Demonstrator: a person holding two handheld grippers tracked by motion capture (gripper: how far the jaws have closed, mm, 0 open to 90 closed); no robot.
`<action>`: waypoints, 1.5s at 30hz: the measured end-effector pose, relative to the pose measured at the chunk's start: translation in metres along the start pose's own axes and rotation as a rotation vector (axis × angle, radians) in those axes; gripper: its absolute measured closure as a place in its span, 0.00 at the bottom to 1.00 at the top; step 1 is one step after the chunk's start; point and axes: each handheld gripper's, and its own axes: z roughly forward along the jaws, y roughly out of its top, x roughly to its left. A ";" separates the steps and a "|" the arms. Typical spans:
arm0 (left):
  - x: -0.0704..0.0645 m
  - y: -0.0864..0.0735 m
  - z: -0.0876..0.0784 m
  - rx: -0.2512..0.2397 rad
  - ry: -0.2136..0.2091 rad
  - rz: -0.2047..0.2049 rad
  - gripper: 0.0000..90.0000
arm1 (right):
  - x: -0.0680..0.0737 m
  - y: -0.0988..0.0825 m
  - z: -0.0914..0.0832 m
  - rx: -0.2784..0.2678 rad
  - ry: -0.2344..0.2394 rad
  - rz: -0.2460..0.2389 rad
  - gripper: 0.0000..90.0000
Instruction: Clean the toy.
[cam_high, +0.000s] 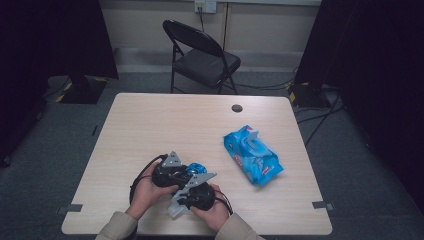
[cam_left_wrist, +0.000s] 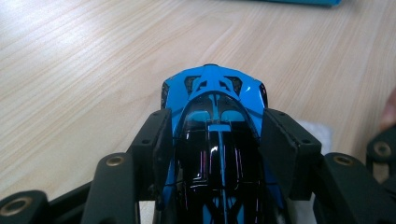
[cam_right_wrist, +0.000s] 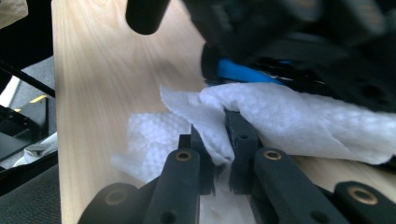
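A blue and black toy car (cam_left_wrist: 212, 88) sits lengthwise between the jaws of my left gripper (cam_left_wrist: 215, 135), which is shut on its sides. In the high view the car (cam_high: 196, 168) shows between the two hands near the table's front edge. My right gripper (cam_right_wrist: 217, 140) is shut on a white wet wipe (cam_right_wrist: 289, 112), and the wipe lies up against the car's blue side (cam_right_wrist: 238, 70). From above, the wipe (cam_high: 176, 207) hangs below the right gripper (cam_high: 192, 192), just right of the left gripper (cam_high: 175, 172).
A blue pack of wet wipes (cam_high: 252, 155) with its lid flipped up lies on the right half of the wooden table (cam_high: 165, 120). A cable hole (cam_high: 237, 108) is near the far edge. A black folding chair (cam_high: 202, 57) stands beyond the table.
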 end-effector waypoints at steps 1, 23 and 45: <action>0.000 0.000 0.000 -0.002 0.000 -0.001 0.50 | 0.002 0.001 0.001 0.002 -0.003 -0.008 0.93; 0.000 0.003 0.002 0.010 -0.002 -0.005 0.50 | -0.032 -0.002 -0.073 -0.142 -0.088 0.070 0.93; -0.001 0.003 0.002 0.008 0.006 0.007 0.50 | -0.068 -0.022 -0.052 -0.065 -0.261 0.116 0.93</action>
